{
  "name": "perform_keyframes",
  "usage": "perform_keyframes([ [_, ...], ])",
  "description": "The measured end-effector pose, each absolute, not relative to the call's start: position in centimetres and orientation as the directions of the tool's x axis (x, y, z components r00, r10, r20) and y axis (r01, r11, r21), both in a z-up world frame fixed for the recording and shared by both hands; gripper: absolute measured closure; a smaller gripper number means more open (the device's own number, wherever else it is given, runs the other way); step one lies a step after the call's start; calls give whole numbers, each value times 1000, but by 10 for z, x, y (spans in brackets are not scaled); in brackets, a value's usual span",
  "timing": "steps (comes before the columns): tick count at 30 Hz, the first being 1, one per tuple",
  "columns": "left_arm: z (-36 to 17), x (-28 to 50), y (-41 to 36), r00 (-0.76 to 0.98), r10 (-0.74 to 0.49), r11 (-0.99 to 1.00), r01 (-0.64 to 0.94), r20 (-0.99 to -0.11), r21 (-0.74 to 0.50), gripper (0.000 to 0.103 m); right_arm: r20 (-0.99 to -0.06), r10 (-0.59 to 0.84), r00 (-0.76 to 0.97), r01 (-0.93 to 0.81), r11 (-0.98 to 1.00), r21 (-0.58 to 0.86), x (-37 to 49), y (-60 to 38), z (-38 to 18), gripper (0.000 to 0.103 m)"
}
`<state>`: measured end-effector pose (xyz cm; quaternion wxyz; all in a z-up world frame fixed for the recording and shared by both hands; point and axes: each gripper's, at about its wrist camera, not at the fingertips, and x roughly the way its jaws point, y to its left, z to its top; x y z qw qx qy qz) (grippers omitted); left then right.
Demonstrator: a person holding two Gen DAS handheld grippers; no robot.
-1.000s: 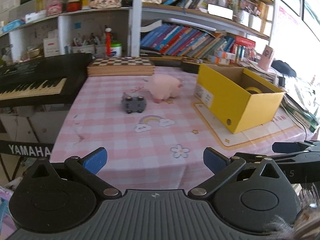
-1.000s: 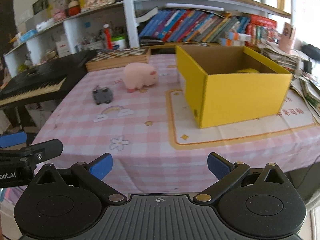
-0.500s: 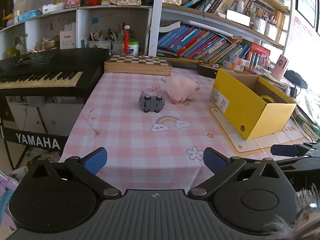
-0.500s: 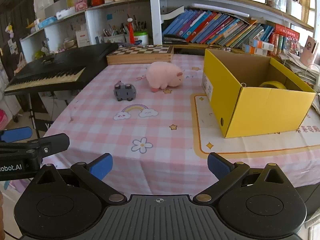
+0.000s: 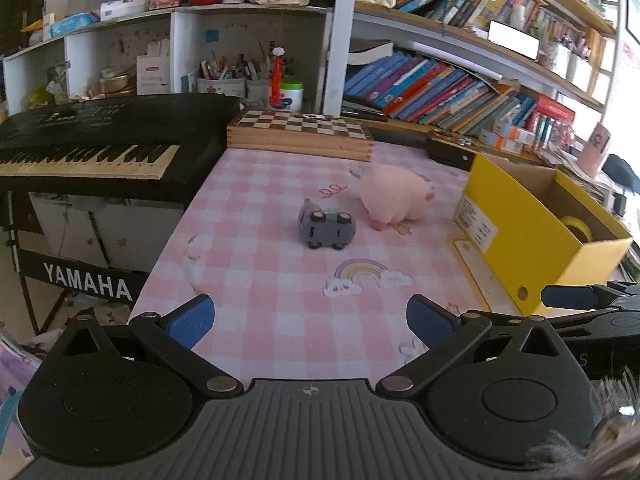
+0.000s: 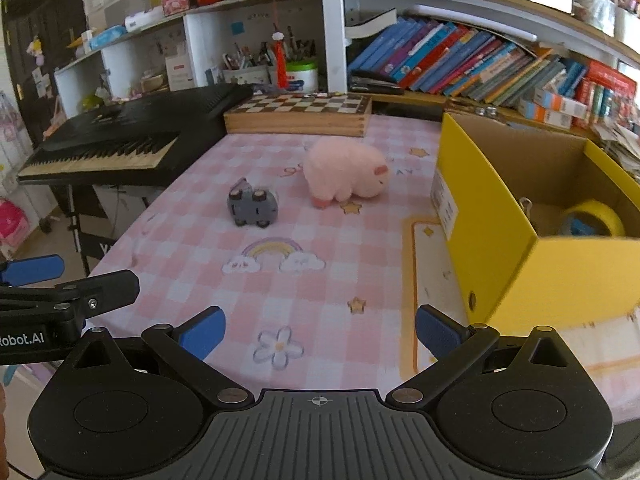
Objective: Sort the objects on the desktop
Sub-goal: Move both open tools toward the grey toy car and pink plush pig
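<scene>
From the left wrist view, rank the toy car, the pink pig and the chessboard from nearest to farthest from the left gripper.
1. Toy car: lying on its side mid-table, ahead of the open left gripper.
2. Pink pig: just beyond the car, to its right.
3. Chessboard: at the table's far edge, below the shelves.

The surface (image 5: 280, 312), under a pink checked cloth, bore a grey toy car (image 5: 327, 229) on its side, a pink plush pig (image 5: 394, 200) just beside it, a yellow box (image 5: 532, 232) and a chessboard (image 5: 300, 136).
</scene>
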<state>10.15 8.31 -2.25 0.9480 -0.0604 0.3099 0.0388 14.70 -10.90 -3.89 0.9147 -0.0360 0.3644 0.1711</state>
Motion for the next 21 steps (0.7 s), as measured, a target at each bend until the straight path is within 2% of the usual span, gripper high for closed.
perform_keyframes([
  [14, -29, 166, 83, 785, 120, 973, -214, -608, -84, 0, -662, 335, 671, -367, 925, 97, 229, -112, -36, 1],
  [21, -43, 196, 78, 793, 84, 978, -181, -604, -103, 0, -638, 356, 683, -354, 925, 137, 270, -103, -30, 1],
])
